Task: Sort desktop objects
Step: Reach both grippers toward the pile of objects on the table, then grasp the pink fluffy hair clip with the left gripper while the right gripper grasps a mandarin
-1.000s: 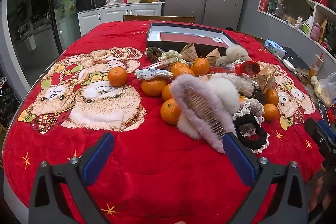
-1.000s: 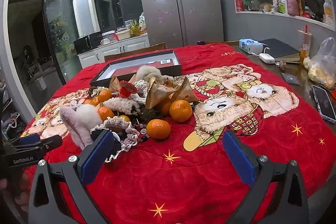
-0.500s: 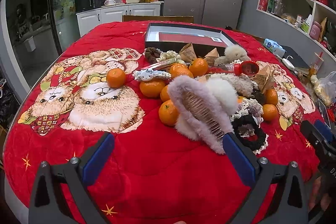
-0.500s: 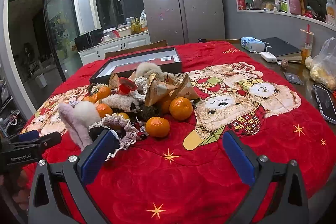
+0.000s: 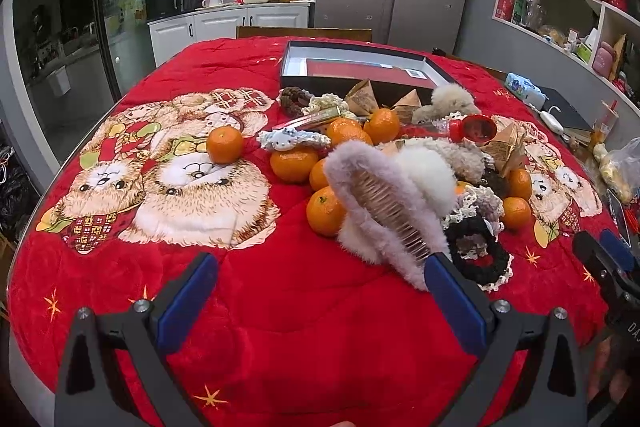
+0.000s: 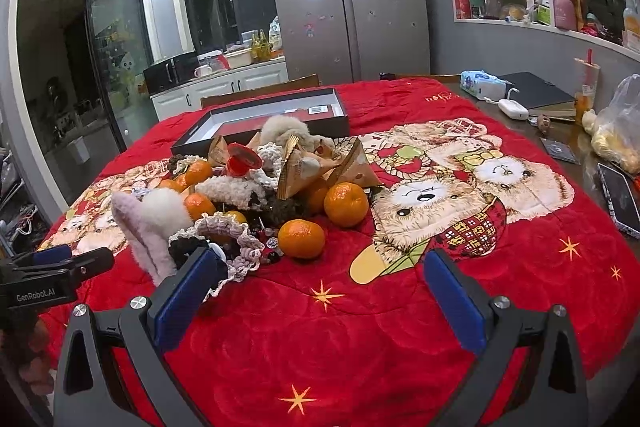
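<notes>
A heap of small things lies mid-table on the red blanket [image 5: 280, 307]: several tangerines [image 5: 225, 144], a fluffy pink hair claw [image 5: 384, 215], a black lace scrunchie [image 5: 478, 259], paper-wrapped pyramids [image 5: 364, 99] and a red cup [image 5: 476, 127]. An open dark box [image 5: 360, 67] stands behind the heap. My left gripper [image 5: 320, 293] is open and empty, just short of the hair claw. My right gripper [image 6: 318, 293] is open and empty, in front of a tangerine [image 6: 301, 238] and the scrunchie [image 6: 188, 251].
A phone [image 6: 620, 199], a plastic bag [image 6: 616, 131], a drink cup [image 6: 586, 83], a notebook [image 6: 536, 95] and a tissue pack [image 6: 480, 85] lie on the bare table at the right. A chair back [image 5: 304, 31] stands beyond the far edge. The left gripper shows in the right wrist view [image 6: 56, 267].
Both grippers have crept slightly forward toward the heap. The jaws stay open and nothing on the table has moved.
</notes>
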`<state>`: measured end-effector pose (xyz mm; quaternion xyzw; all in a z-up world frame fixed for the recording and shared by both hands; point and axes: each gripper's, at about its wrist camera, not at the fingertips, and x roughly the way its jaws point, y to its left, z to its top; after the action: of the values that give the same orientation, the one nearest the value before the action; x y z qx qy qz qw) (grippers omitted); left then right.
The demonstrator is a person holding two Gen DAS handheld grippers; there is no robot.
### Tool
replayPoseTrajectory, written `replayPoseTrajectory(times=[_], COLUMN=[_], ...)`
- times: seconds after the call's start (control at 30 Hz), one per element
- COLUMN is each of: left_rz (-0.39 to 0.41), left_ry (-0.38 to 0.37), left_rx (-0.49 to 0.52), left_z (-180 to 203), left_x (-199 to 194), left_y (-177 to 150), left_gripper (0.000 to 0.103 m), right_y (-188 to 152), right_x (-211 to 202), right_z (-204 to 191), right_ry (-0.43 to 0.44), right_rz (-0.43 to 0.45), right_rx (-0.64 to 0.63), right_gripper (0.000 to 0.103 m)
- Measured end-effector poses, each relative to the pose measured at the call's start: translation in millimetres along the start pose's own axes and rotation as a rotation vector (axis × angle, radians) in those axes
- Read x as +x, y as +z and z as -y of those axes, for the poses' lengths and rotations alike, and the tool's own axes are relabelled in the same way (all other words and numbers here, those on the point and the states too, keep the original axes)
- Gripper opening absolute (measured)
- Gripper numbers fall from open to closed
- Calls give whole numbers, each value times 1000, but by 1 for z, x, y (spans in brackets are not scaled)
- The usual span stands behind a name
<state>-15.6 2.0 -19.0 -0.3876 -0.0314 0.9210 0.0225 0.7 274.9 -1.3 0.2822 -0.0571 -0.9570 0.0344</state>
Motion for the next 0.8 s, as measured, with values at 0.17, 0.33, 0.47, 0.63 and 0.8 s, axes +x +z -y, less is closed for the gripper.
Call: replayPoseTrajectory(times=[0.17,0.33,0.47,0.63,0.8], left_rz=[-7,-18,-29,-41,-57], left_ry=[-8,-11,-20,-24,-33], left_rx=[3,9,15,25,33], left_z=[2,6,11,17,24], left_x=[3,9,17,27,41], left_y=[1,4,8,13,22], left_gripper=[103,103,103,103,103], right_y=[1,1,2,5,8], right_x=[1,7,13,23,34], right_z=[1,0,0,2,4], right_ry=[8,21,32,45,58], right_rz=[-3,-19,-29,-45,-75], right_rx=[0,-3,-1,1,-5], right_gripper=[103,103,103,103,103])
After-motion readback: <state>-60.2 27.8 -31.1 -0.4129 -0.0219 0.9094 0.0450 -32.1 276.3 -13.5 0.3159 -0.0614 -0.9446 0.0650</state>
